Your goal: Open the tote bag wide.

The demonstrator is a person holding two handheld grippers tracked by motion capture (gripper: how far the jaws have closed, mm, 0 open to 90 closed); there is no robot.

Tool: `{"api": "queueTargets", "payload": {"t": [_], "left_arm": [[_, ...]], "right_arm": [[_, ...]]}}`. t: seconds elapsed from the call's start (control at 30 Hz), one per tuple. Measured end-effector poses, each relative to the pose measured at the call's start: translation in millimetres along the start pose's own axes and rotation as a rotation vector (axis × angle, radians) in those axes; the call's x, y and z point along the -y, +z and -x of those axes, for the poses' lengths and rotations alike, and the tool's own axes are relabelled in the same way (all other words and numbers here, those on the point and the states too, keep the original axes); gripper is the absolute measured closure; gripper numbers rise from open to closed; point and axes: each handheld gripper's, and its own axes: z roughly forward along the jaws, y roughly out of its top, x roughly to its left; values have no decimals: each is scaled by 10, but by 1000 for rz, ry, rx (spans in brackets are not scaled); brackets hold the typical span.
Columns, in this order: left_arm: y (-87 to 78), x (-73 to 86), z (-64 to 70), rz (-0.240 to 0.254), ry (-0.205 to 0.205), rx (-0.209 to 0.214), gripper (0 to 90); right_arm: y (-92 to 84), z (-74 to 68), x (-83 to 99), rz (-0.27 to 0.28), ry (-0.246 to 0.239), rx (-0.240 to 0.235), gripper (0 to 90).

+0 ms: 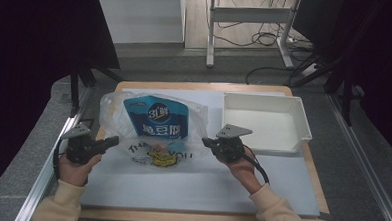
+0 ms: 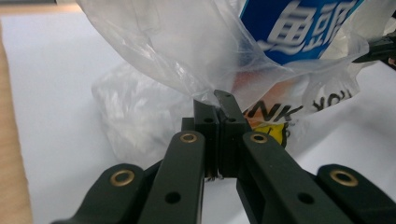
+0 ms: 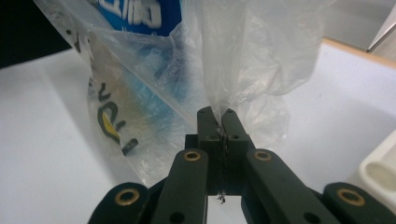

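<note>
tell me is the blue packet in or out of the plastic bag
In: the blue packet sits behind the clear film of the plastic bag.

A clear plastic bag (image 1: 153, 131) with dark lettering and a yellow mark printed near its bottom was stretched between its two side edges above the white sheet, its lower part resting on it. Inside it stood a blue and white packet (image 1: 156, 118), upright, its printed face turned toward the person.

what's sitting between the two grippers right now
The clear plastic bag with the blue package inside spans the stretch in the high view, with the left gripper and right gripper each pinching a side.
</note>
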Motion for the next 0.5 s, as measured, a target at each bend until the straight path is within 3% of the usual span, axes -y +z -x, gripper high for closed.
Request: {"api": "queueTargets", "payload": {"t": [0.23,0.5], "left_arm": [[165,180,-99,-67,-37,4,895],[246,292,-136,-107,-46,-6,895]], "right_arm": [[143,-2,150,-61,8,-3,885],[184,4,244,-93,20,-5,885]]}}
